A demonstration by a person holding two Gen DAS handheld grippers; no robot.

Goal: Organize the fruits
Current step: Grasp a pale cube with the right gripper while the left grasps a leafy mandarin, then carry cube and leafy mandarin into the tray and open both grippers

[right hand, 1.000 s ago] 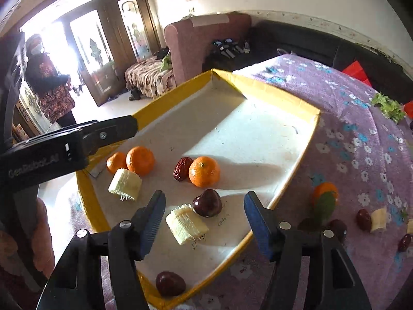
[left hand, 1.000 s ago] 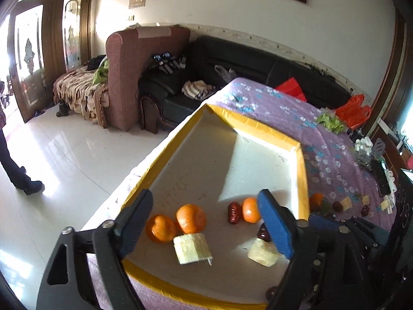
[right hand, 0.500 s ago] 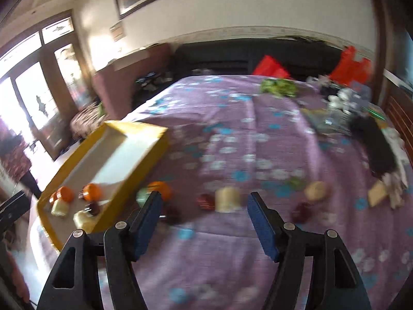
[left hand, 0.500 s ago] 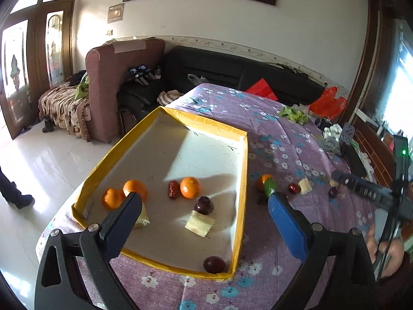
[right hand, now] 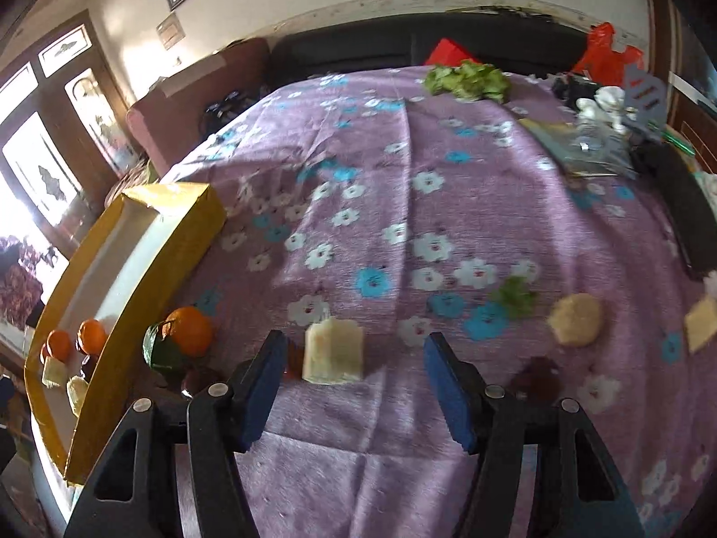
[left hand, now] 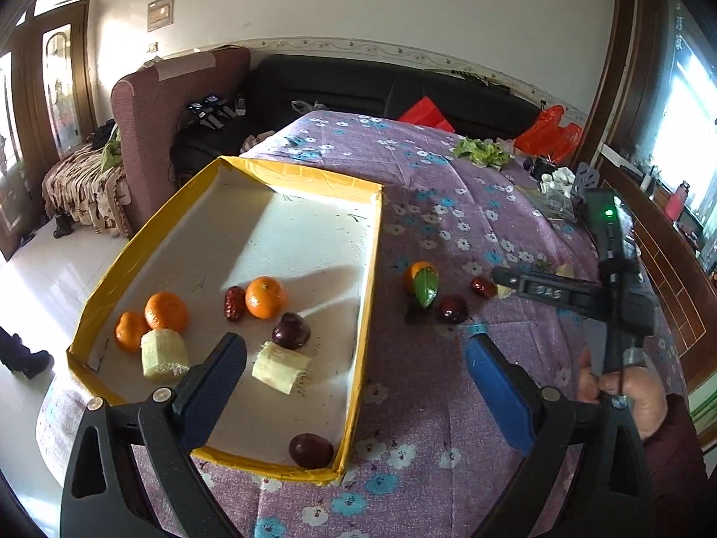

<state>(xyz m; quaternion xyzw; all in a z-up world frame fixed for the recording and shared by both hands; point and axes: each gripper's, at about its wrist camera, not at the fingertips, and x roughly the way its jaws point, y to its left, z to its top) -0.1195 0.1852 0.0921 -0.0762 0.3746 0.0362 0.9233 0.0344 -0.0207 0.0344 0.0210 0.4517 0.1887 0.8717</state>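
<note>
Sugarcane chunk ahead between open right tool jaws, untouched

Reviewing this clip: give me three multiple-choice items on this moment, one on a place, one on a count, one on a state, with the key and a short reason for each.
1. Where does the orange with the green leaf lie?
A. inside the yellow-rimmed tray
B. on the purple cloth beside the tray
C. between the left gripper's fingers

2. How many oranges lie inside the yellow-rimmed tray?
A. one
B. three
C. five

3. How does the right gripper stand?
A. open, holding nothing
B. shut on an orange
C. shut on a dark plum

Key: 1 B, the leafed orange rests on the purple cloth outside the tray's wall. 2 B, three oranges show on the white floor. 3 A, its jaws stand apart, the pale cut piece lies ahead between them, untouched.
</note>
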